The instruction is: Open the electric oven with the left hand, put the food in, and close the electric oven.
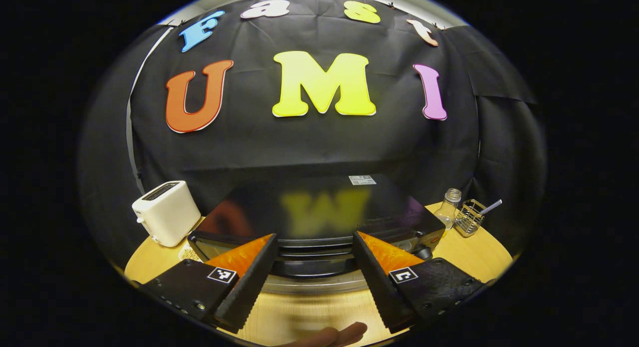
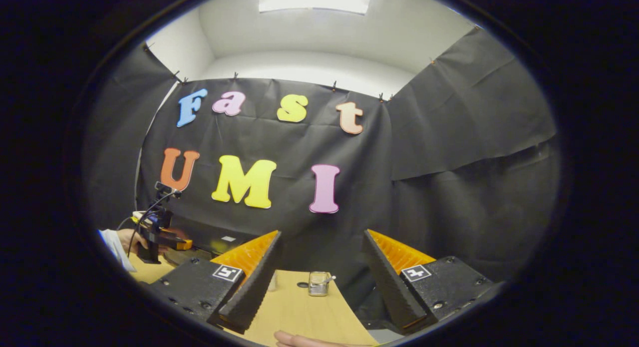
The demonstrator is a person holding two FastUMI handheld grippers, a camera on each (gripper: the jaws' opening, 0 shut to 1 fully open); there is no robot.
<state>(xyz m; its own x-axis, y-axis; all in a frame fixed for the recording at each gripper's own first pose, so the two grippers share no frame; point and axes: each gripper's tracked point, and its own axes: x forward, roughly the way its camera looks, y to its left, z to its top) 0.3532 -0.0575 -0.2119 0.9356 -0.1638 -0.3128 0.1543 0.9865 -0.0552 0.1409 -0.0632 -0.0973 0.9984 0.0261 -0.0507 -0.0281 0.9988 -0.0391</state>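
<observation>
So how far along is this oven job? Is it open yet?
Nothing looks done yet. The electric oven looks closed, its door handle untouched. In hand: the left hand-held gripper is open, right in front of that handle, its fingers on either side. The right hand-held gripper is open and holds nothing, over the table. Left: open the door, put the food in, close it. I cannot see the food.

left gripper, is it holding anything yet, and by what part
Nothing is held. The left gripper is open, its fingers spread in front of the oven, with the door handle between them but not clamped.
</observation>
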